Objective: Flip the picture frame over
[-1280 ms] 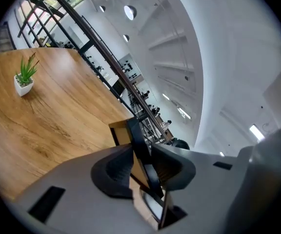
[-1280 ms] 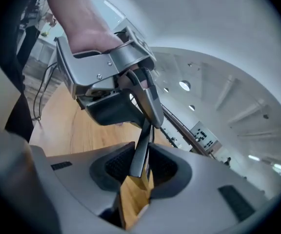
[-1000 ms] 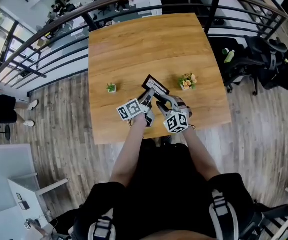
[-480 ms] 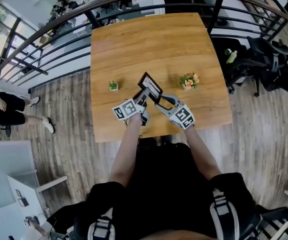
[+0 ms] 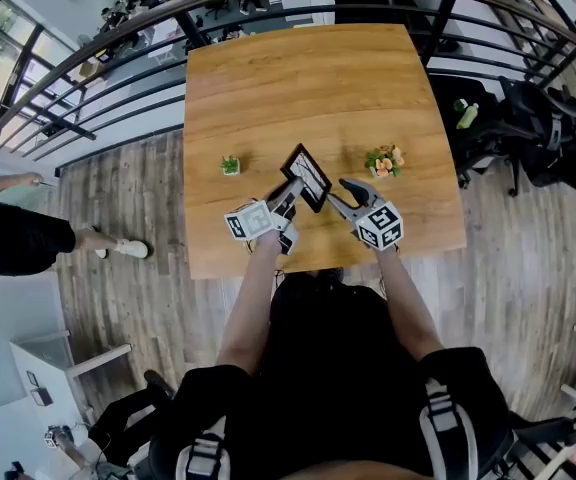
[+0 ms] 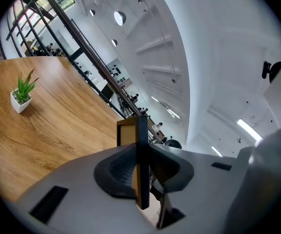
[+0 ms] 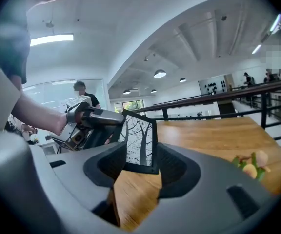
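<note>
The picture frame [image 5: 306, 176], black-edged with a tree print on its front [image 7: 140, 139], is lifted off the wooden table [image 5: 298, 78] and tilted up. My left gripper [image 5: 288, 200] is shut on its lower left edge; in the left gripper view the frame [image 6: 141, 140] stands edge-on between the pressed pads, and those jaws [image 6: 140, 168] have just been closing on it. My right gripper [image 5: 341, 192] is open just right of the frame, its jaws having just been opening. The frame's lower edge shows in that gripper's gap [image 7: 141, 175], untouched by the pads.
A small green plant in a white pot [image 5: 230, 165] stands left of the grippers, and a flower pot [image 5: 383, 160] stands to the right. The table's near edge [image 5: 318, 260] lies just under my hands. A railing [image 5: 268, 8] runs behind; office chairs [image 5: 538, 128] stand right.
My right gripper has let go of the frame, rolled, and drawn back to the right. The left gripper keeps its grip, and the frame now stands more upright.
</note>
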Motion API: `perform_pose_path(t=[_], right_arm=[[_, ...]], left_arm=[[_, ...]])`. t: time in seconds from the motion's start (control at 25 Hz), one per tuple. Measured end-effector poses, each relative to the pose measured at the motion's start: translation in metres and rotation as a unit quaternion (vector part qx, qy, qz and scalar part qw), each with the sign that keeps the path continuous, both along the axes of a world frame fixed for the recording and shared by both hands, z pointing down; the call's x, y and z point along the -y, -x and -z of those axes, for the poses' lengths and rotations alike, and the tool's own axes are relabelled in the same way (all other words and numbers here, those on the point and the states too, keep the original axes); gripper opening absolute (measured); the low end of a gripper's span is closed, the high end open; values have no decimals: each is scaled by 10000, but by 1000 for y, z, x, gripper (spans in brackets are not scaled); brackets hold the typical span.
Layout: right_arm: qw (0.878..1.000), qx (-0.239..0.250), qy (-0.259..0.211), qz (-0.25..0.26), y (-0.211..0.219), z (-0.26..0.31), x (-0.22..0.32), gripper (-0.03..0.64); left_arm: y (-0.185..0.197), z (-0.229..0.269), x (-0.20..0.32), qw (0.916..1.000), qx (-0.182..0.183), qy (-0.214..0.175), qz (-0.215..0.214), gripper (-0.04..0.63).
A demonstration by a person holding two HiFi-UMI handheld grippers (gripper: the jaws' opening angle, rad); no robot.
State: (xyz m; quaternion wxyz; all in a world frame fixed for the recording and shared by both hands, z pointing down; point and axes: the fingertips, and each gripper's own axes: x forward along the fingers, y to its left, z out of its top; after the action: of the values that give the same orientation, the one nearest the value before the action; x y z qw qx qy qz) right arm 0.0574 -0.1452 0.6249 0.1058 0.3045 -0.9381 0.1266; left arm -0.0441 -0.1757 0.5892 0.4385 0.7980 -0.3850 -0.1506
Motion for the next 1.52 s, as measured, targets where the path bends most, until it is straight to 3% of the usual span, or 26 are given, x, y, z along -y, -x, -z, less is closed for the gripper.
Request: perform_pose_path(t=[0.2, 0.44, 0.72, 0.96, 1.12, 1.52], right_arm=[[9995, 142, 156, -225, 3, -1, 6, 206], [9985, 208, 363, -353, 17, -6, 7, 186], [9960, 381, 731, -332, 41, -10, 6, 161], [9927, 665, 903, -447, 52, -16, 3, 152], [9881, 1087, 1059, -233, 61, -16, -7, 103], [9716, 1762, 1566, 184, 67, -15, -11, 98]], left_arm=[[5, 5, -9, 9994, 35, -75, -348, 95], [10, 6, -16, 9935, 411, -271, -1030, 95], [20, 16, -28, 9841, 61, -427, -1723, 95], [25, 22, -44, 9653, -300, -567, -2533, 95], [31, 22, -48, 9581, -463, -576, -2766, 95], [35, 32, -49, 9468, -855, -639, -3037, 95]])
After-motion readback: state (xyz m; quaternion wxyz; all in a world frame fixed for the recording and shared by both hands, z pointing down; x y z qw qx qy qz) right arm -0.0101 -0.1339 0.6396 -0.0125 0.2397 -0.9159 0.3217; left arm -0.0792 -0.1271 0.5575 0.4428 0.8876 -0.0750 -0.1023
